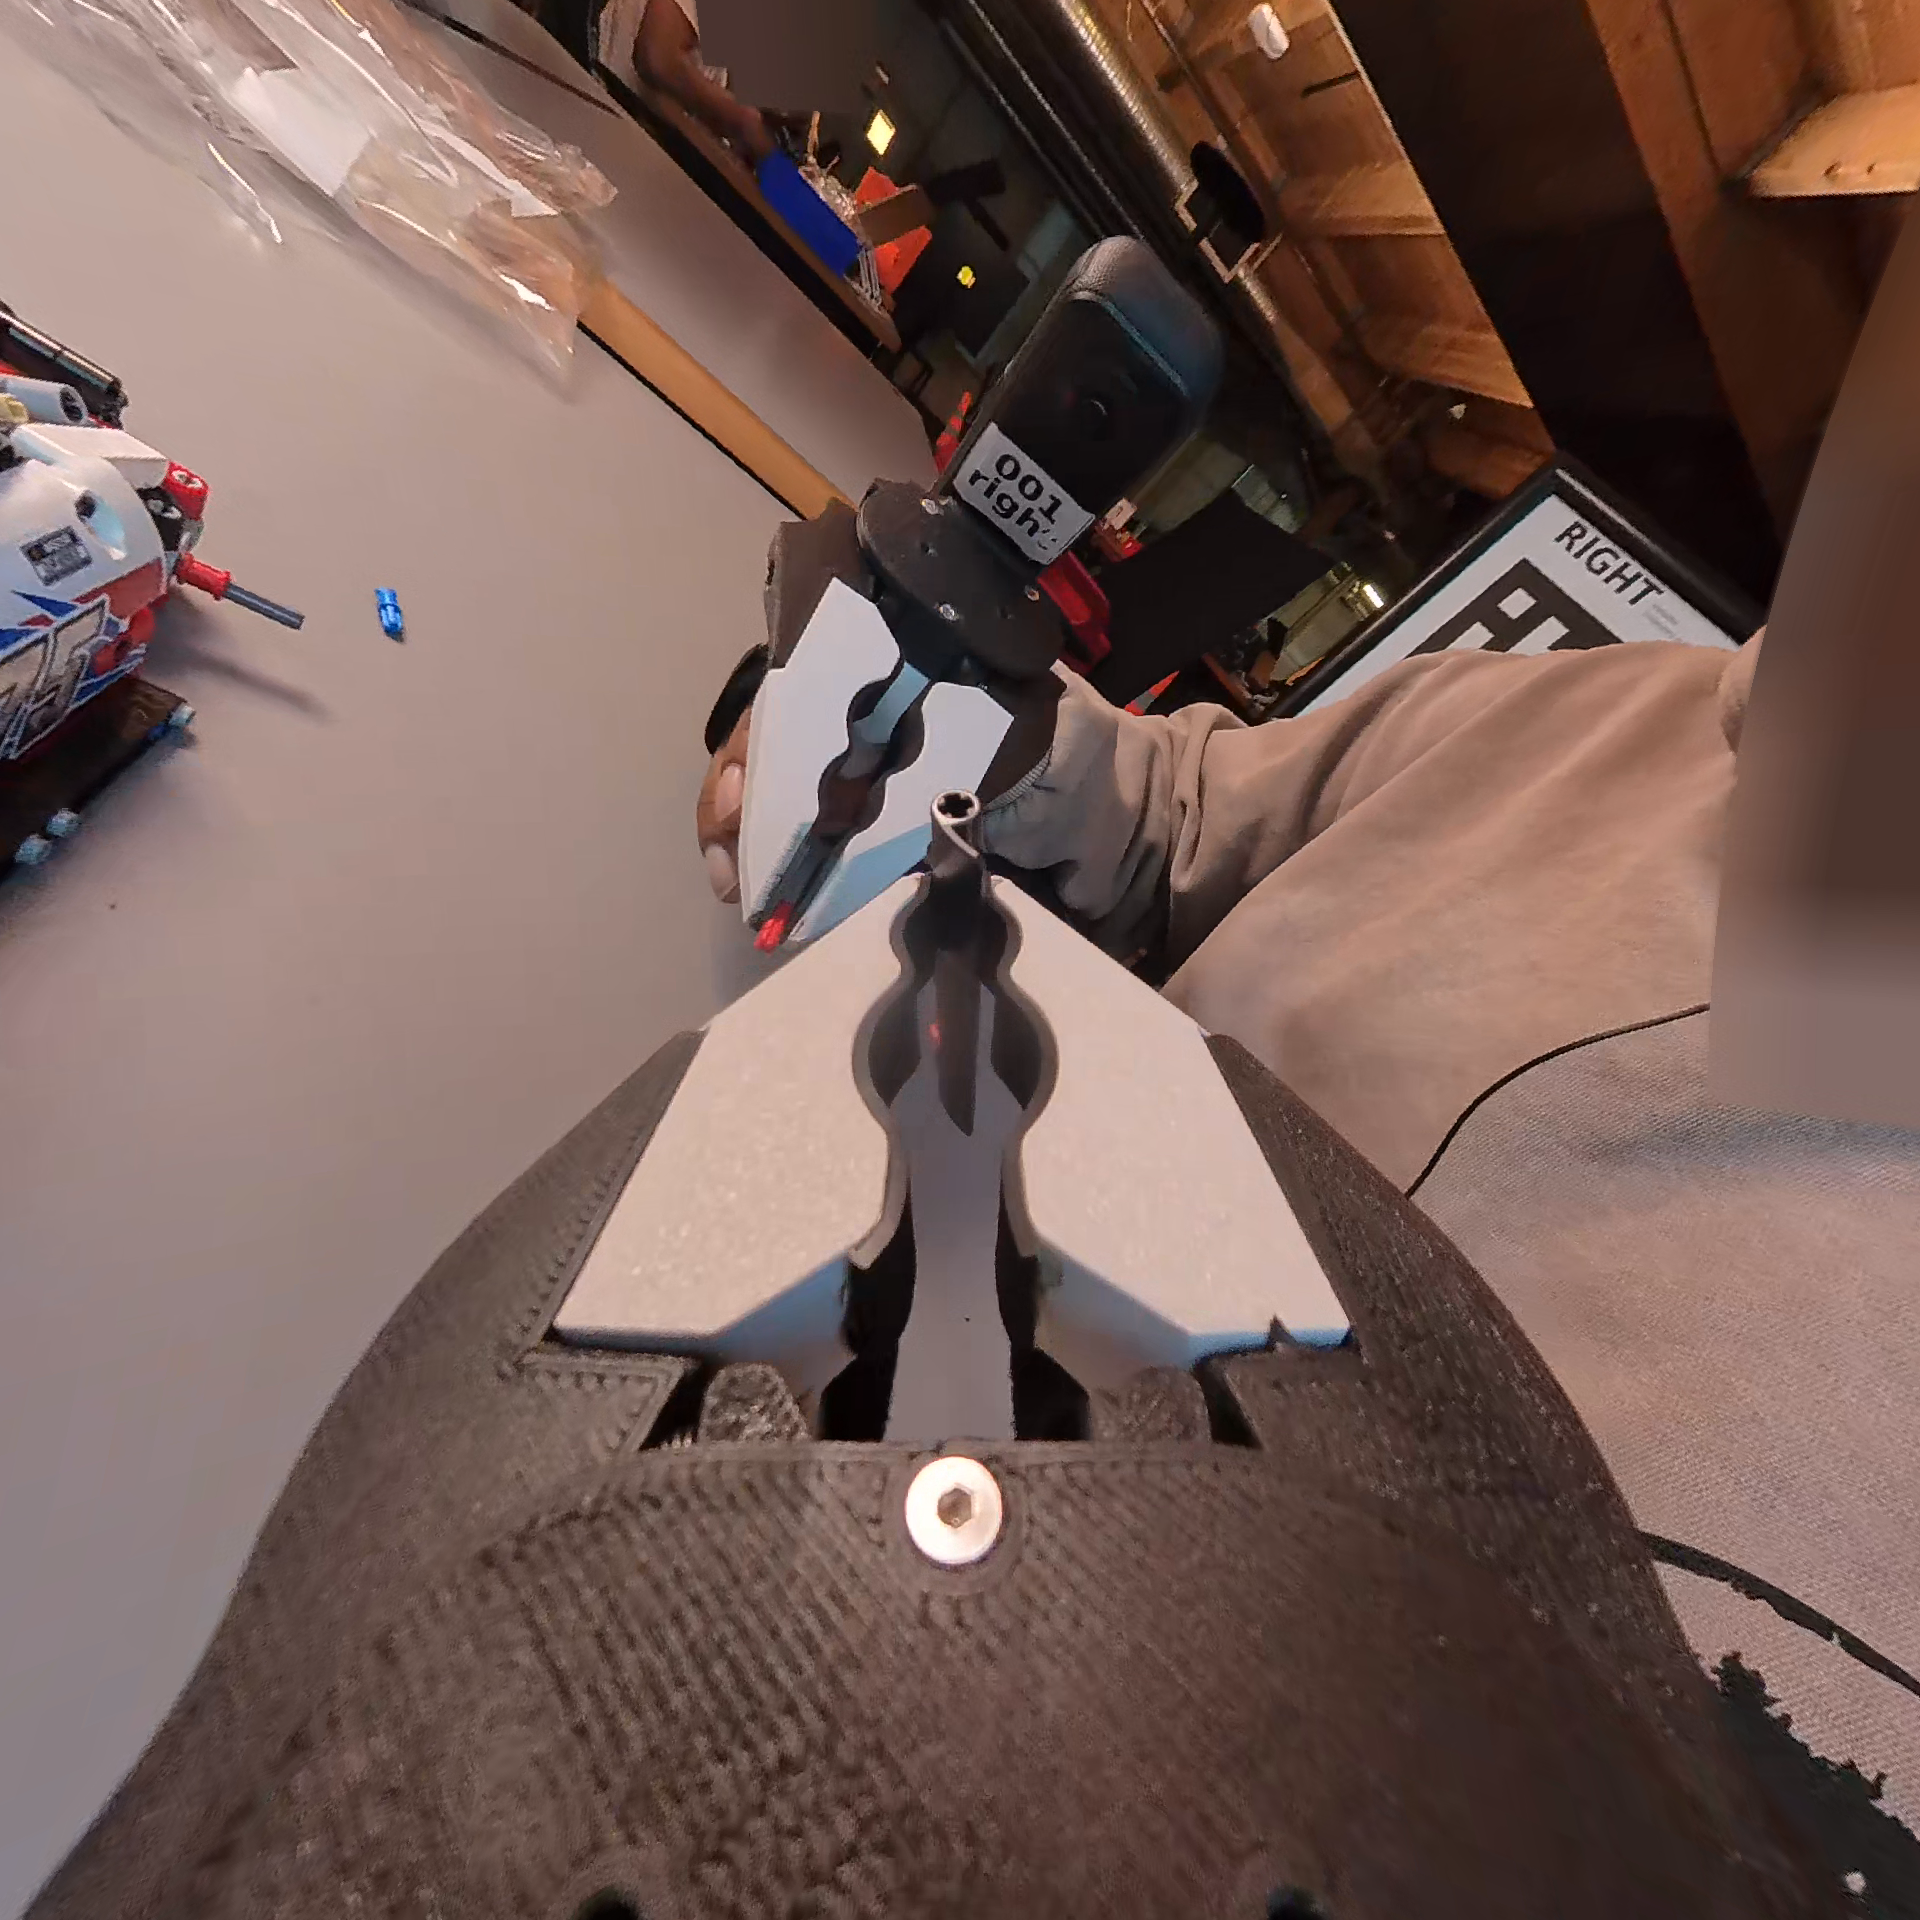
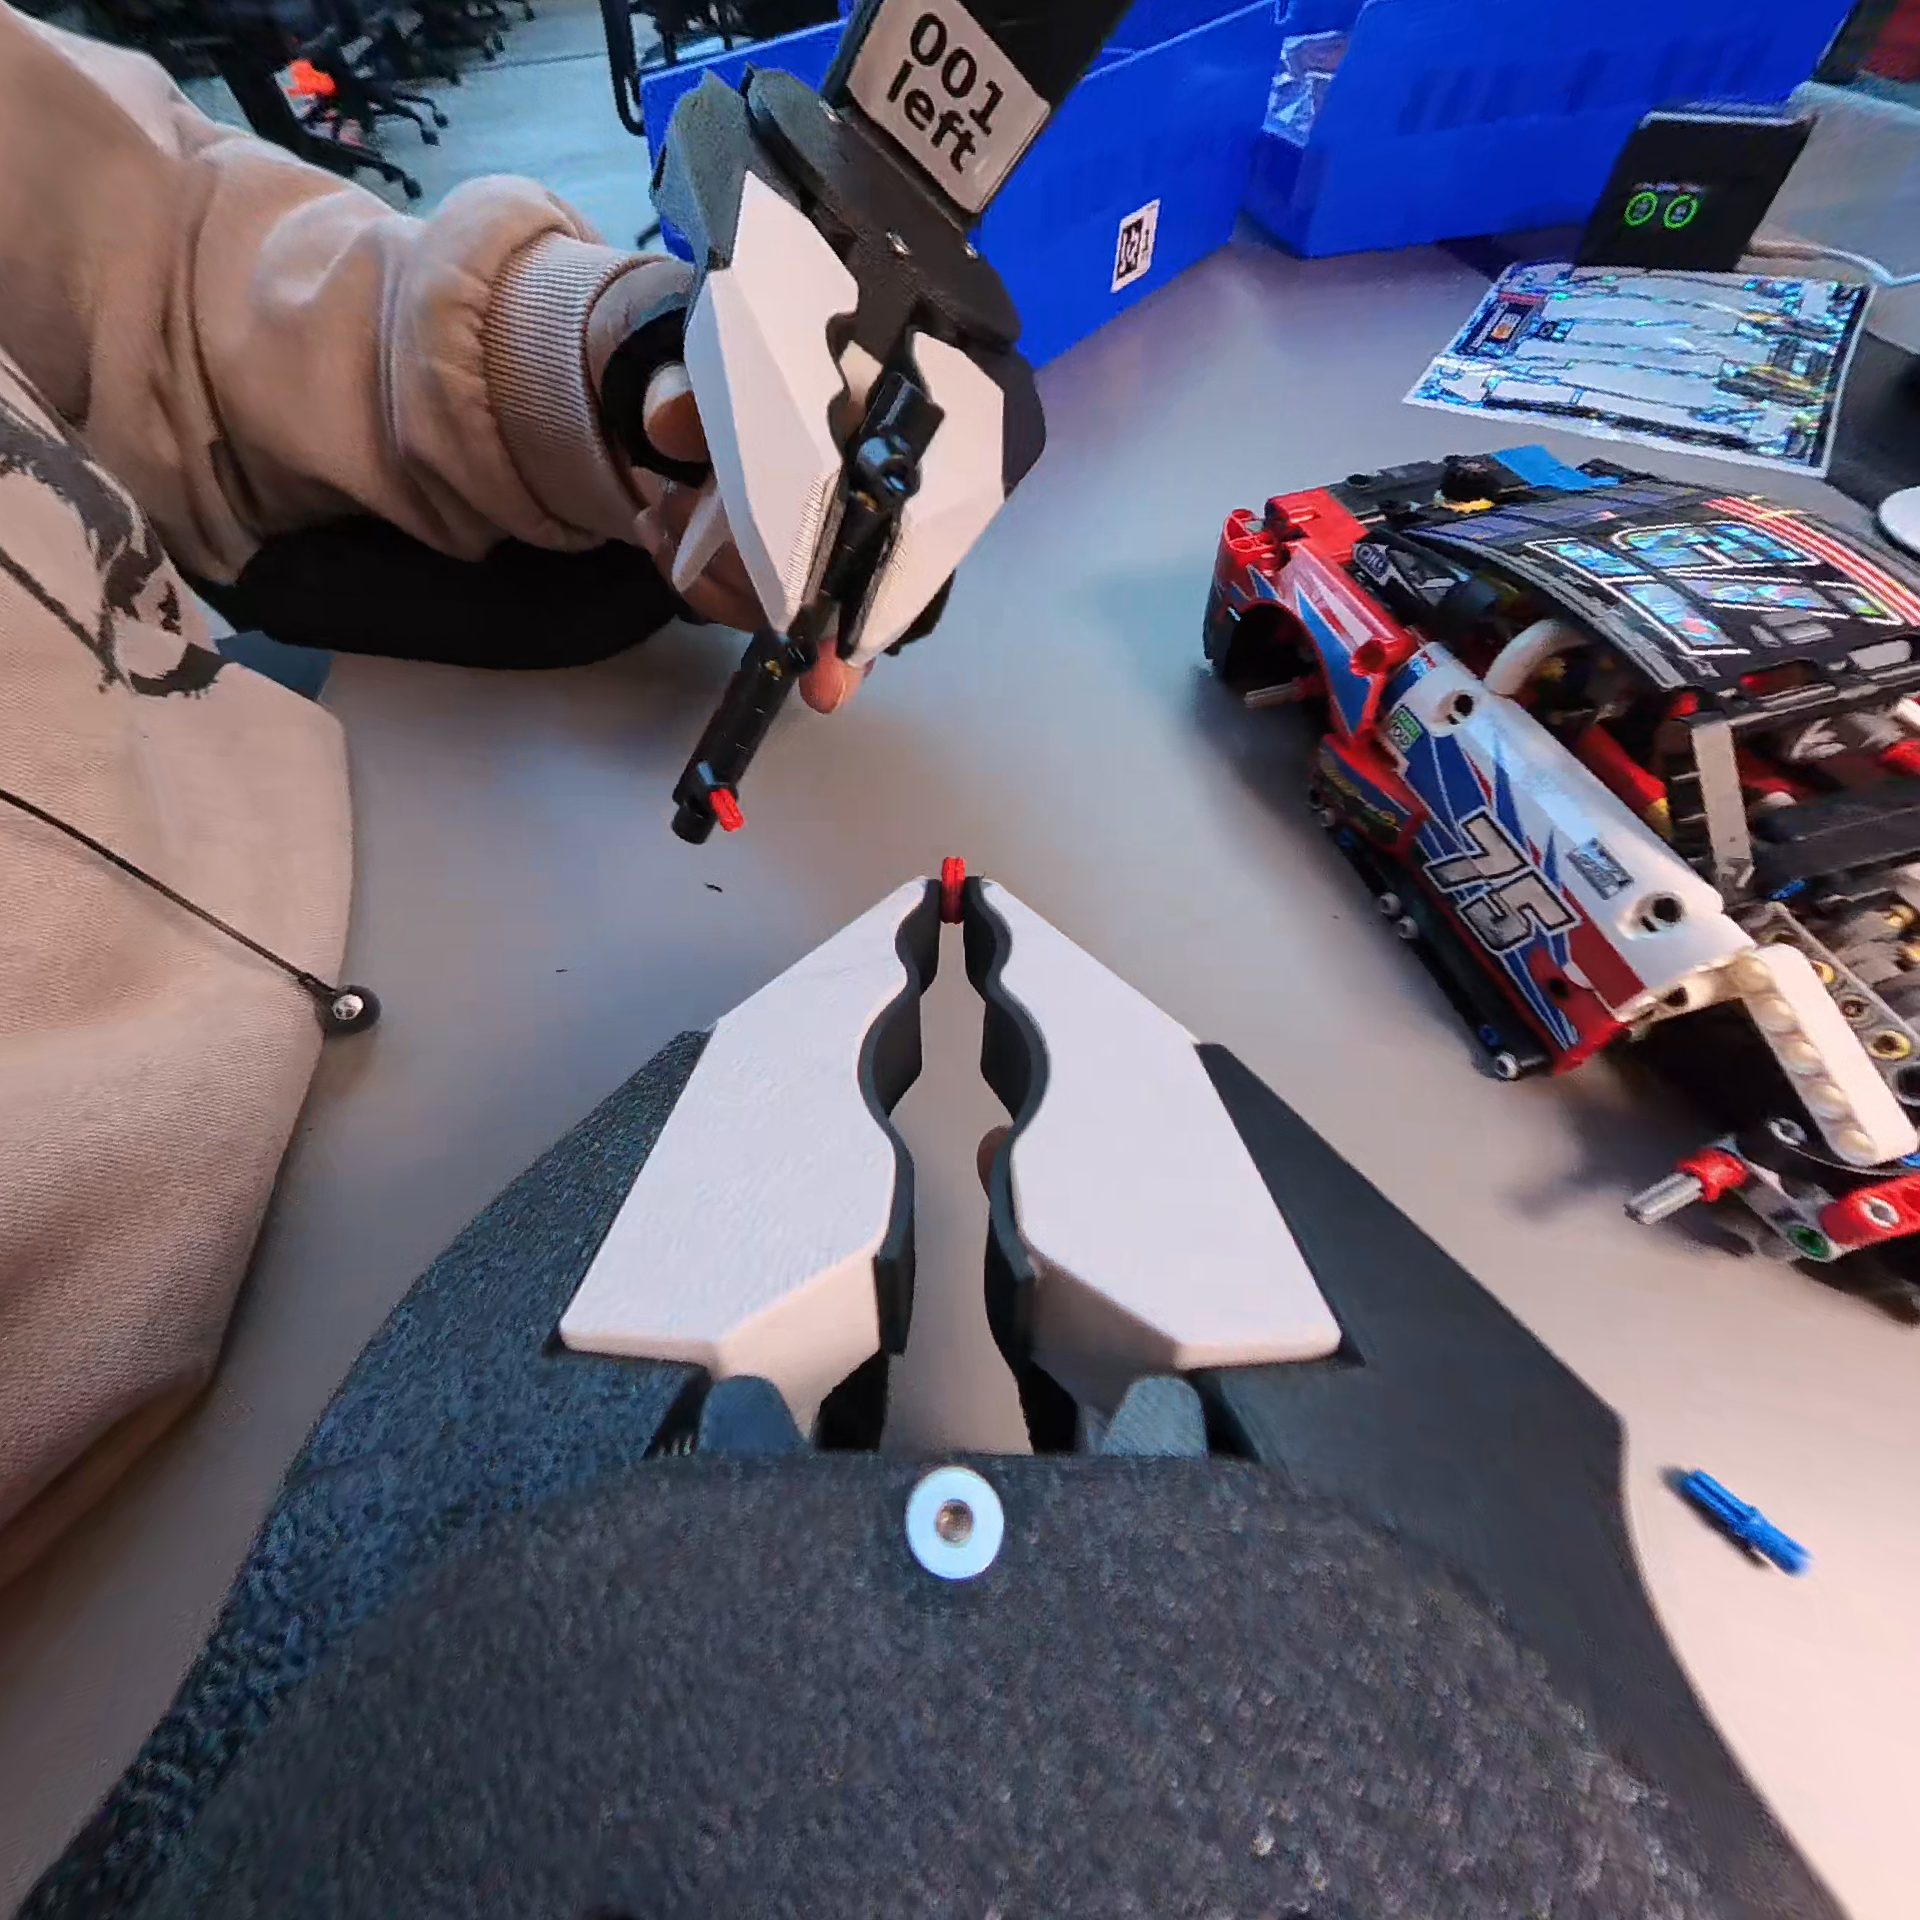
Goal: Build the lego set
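My left gripper (image 1: 951, 883) is shut on a long black Lego beam (image 1: 958, 997), whose round end pokes out past the fingertips. In the right wrist view the left gripper (image 2: 831, 644) points down over the table, and the beam (image 2: 743, 717) has a red pin (image 2: 725, 806) at its lower end. My right gripper (image 2: 951, 881) is shut on a small red pin (image 2: 951, 904) at its very tips, a short way below and right of the beam's end. It also shows in the left wrist view (image 1: 777, 914). The part-built red, white and blue Lego car (image 2: 1538, 831) sits to the right.
A loose blue pin (image 2: 1740, 1519) lies on the grey table (image 2: 1091, 665) near the car's front. Blue bins (image 2: 1143, 156), a sticker sheet (image 2: 1642, 353) and a black device (image 2: 1688, 187) stand at the back. Clear plastic bags (image 1: 343, 135) lie farther off. A person's beige sleeve (image 2: 343, 353) is at the left. One gripper's finger ends stand about 5 cm off the other's.
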Tool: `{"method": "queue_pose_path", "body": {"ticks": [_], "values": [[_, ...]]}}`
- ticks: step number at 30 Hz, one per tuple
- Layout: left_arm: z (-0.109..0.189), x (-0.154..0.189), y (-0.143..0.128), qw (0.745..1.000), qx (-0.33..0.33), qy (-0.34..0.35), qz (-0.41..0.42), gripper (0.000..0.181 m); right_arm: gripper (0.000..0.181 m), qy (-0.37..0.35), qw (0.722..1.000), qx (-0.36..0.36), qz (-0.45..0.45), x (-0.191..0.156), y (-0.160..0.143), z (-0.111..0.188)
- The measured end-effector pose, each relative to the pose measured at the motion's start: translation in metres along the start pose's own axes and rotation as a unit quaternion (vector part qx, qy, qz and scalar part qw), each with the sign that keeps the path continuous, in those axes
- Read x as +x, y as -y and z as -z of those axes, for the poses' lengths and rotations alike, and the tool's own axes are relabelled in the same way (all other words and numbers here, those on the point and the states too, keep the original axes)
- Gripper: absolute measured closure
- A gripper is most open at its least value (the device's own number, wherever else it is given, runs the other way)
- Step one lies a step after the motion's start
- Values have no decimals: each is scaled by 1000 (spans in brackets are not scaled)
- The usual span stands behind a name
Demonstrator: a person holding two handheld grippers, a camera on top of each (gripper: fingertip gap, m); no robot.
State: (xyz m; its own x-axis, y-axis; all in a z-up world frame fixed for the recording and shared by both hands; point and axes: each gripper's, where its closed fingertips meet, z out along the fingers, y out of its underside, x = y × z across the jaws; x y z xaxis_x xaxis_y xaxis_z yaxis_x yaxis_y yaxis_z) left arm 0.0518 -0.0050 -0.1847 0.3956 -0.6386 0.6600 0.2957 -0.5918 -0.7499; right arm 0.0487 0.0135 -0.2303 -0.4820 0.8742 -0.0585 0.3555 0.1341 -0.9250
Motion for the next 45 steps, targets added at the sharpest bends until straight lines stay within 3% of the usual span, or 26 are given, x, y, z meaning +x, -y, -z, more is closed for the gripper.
{"method": "queue_pose_path", "body": {"ticks": [5, 10, 13, 19, 22, 24, 34, 41, 45], "values": [[-4, -11, -17, 999, -32, 2, 35, 177, 179, 1, 1000, -25, 12, -4, -9, -8], [-4, -31, -38, 984, -112, 100, -91, 176, 179, 5, 999, -19, 25, -8, -8, -7], [-5, -33, -41, 973, -132, 123, -146, 176, 179, -12, 999, -3, 41, -4, -1, -3], [-17, -30, -46, 951, -177, 145, -208, 176, 179, 9, 994, 101, 34, -13, 46, 9], [-25, -31, -46, 939, -195, 159, -233, 176, 180, 25, 996, 75, 49, -22, 47, 2], [-25, -32, -46, 936, -196, 165, -241, 176, 180, 16, 996, 41, 72, -20, 35, -2], [-21, -31, -43, 949, -139, 148, -240, 176, 179, 29, 998, 60, 9, -13, 29, 5], [-17, -14, -19, 993, -36, 62, -99, 177, 179, 23, 993, 112, -11, -2, 43, 29], [-22, -22, -29, 993, -66, 70, -71, 177, 180, 44, 991, 124, -3, -16, 49, 25]]}}
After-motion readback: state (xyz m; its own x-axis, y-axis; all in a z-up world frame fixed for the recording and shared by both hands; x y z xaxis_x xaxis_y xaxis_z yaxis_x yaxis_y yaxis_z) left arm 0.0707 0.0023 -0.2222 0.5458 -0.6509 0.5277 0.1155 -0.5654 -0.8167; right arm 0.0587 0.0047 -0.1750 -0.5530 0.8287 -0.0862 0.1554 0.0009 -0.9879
